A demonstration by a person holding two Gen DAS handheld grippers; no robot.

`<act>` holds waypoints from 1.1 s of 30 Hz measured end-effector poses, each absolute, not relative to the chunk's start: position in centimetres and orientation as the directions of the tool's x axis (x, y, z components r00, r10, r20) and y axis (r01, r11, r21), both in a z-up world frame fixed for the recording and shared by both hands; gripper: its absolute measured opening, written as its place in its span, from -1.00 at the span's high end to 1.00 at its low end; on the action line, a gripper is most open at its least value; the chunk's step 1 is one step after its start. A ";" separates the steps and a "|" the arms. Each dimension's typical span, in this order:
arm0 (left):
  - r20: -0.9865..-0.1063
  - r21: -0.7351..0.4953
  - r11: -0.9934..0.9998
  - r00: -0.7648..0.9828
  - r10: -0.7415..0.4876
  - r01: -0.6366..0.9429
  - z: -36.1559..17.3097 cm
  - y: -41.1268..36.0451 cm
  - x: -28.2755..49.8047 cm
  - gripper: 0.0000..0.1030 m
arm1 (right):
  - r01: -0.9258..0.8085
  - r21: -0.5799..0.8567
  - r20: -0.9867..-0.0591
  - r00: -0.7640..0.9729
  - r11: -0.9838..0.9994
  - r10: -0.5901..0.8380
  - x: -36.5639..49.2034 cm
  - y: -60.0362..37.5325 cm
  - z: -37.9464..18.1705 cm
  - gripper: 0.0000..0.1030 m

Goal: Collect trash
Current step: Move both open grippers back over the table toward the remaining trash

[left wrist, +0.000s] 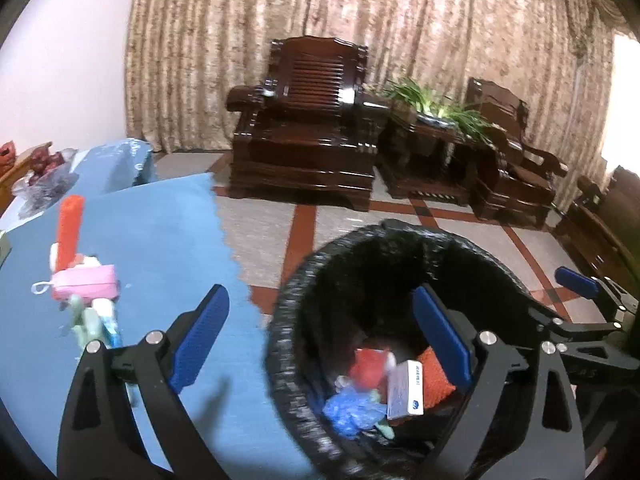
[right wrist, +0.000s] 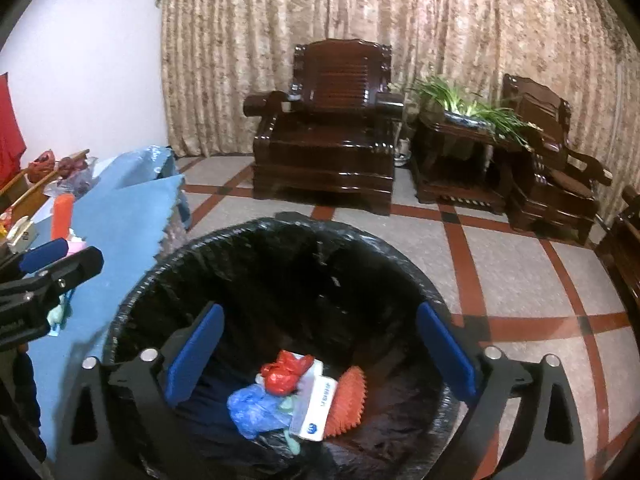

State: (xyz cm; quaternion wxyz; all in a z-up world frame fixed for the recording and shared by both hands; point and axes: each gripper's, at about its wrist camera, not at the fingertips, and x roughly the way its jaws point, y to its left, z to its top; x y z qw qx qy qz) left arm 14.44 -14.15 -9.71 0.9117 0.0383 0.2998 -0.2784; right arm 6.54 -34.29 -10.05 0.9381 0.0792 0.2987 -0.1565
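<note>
blue table cloth (left wrist: 152,248), pink pouch (left wrist: 86,286) on it | bin, black liner (right wrist: 280,240), beside table | in bin: white box (right wrist: 316,412), red bag (right wrist: 284,372) | left gripper (left wrist: 320,344) spread wide, nothing held | right gripper (right wrist: 320,354) spread wide over bin, nothing held

My left tongs (left wrist: 320,344) and right tongs (right wrist: 320,354) carry blue pads on black arms. The bin (right wrist: 192,256) is lined glossy black, holding a red bag (right wrist: 284,372), blue bag (right wrist: 256,404), white box (right wrist: 316,412) and orange mesh (right wrist: 348,400). The counter (left wrist: 168,232) is blue.
</note>
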 end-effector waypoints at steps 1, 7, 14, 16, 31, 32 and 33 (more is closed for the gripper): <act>-0.565 -0.096 0.849 0.673 -0.477 0.520 -9.6 -13.5 14.5 -0.77 | 0.335 0.057 -0.583 0.776 0.941 -0.241 6.6 -34.0 -9.9 -0.88; -0.552 -0.074 0.896 0.730 -0.403 0.438 -8.6 -8.3 15.0 -0.77 | 0.267 0.067 -0.576 0.797 0.961 -0.181 8.4 -31.0 -9.3 -0.88; -0.547 -0.048 0.950 0.788 -0.282 0.307 -7.9 -1.3 15.6 -0.77 | 0.164 0.074 -0.564 0.820 0.984 -0.094 10.9 -26.7 -9.0 -0.88; -0.548 -0.035 0.964 0.802 -0.238 0.262 -7.9 0.9 15.9 -0.77 | 0.138 0.080 -0.562 0.824 0.987 -0.070 11.8 -25.4 -8.9 -0.88; -0.568 -0.018 1.000 0.823 -0.012 0.002 -9.6 12.4 19.9 -0.77 | -0.078 0.094 -0.542 0.832 0.993 0.117 21.1 -13.7 -9.6 -0.88; -0.570 -0.019 1.000 0.821 -0.006 -0.007 -9.8 12.8 20.1 -0.77 | -0.094 0.094 -0.544 0.829 0.991 0.130 21.8 -12.8 -9.8 -0.88; -0.573 -0.021 1.000 0.820 0.000 -0.015 -10.0 13.2 20.4 -0.77 | -0.106 0.094 -0.547 0.825 0.990 0.141 22.4 -12.0 -10.0 -0.88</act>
